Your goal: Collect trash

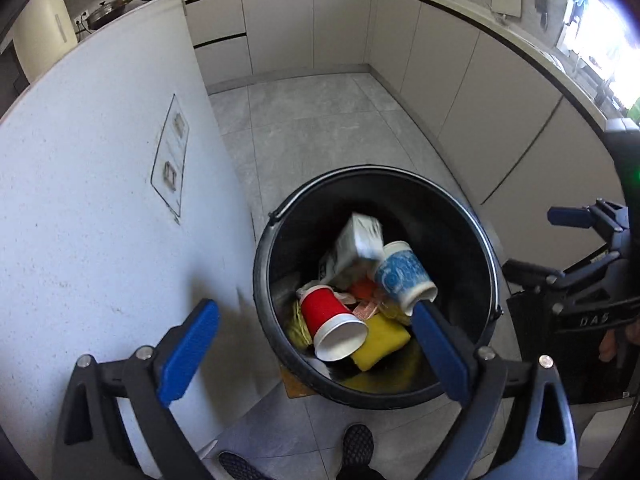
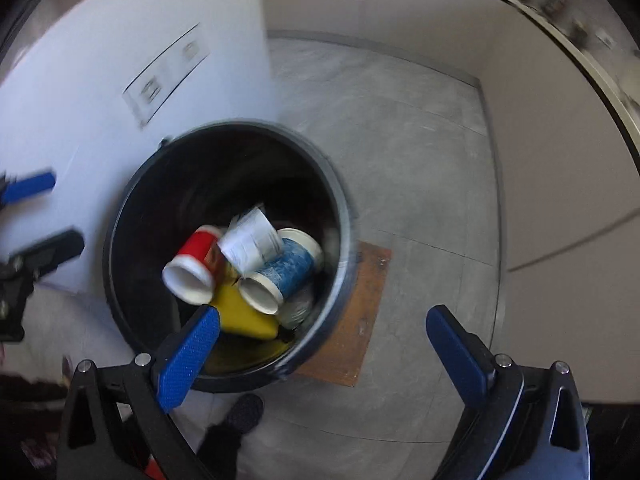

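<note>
A black trash bin (image 1: 376, 170) stands on the floor beside a white panel. In it lie a red paper cup (image 1: 332, 316), a blue-and-white paper cup (image 1: 404, 276), a white carton (image 1: 356, 248) and a yellow wrapper (image 1: 380, 340). The carton and the blue cup look blurred. My left gripper (image 1: 316, 312) hangs open over the bin with nothing between its blue pads. The right wrist view shows the same bin (image 2: 240, 124), red cup (image 2: 196, 256), blue cup (image 2: 284, 270) and carton (image 2: 252, 244). My right gripper (image 2: 324, 316) is open and empty over the bin's right rim.
The white panel (image 1: 100, 200) with a socket plate rises left of the bin. A brown board (image 2: 360, 312) lies under the bin. Grey cabinets (image 1: 460, 92) line the back and right. A person's shoes (image 1: 356, 444) stand at the near edge on the tiled floor.
</note>
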The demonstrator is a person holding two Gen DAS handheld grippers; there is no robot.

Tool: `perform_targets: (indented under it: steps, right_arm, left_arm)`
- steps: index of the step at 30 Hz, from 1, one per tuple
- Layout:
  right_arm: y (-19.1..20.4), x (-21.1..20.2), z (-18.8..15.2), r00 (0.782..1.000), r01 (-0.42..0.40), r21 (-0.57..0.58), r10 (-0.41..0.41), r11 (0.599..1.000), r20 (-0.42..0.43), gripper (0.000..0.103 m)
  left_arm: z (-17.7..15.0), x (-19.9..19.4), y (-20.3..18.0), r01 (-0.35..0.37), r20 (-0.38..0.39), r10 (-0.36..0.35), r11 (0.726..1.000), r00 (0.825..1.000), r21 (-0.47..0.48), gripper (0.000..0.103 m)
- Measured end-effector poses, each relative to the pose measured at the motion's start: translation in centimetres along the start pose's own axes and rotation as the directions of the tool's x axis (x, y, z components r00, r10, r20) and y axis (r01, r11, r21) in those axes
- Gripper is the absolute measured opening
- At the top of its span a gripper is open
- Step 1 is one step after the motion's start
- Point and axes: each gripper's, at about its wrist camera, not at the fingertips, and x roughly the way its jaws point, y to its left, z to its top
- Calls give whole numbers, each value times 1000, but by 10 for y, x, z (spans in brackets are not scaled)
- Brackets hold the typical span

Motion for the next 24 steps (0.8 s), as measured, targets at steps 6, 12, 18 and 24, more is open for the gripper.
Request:
perform_targets:
  steps: [6,12,18,24]
  right_arm:
    - [-5,-13,1,999,23,28,-24,999,26,103]
    - [-6,-39,-2,998,25,47,-28,999,59,103]
    - [7,-61,-3,996,37,79,-44,996,83,103]
    - [23,-96,-7,991,62,101,-73,993,109,103]
  left_arm:
    - [7,-9,-3,-6,24,6,1000,1000,7,98]
    - [14,-27,4,-7,51,7,1000,999,4,98]
    - [18,-48,9,9,85,-11,1000,996,24,98]
    - [22,-81,17,37,117,-42,998,992,44,98]
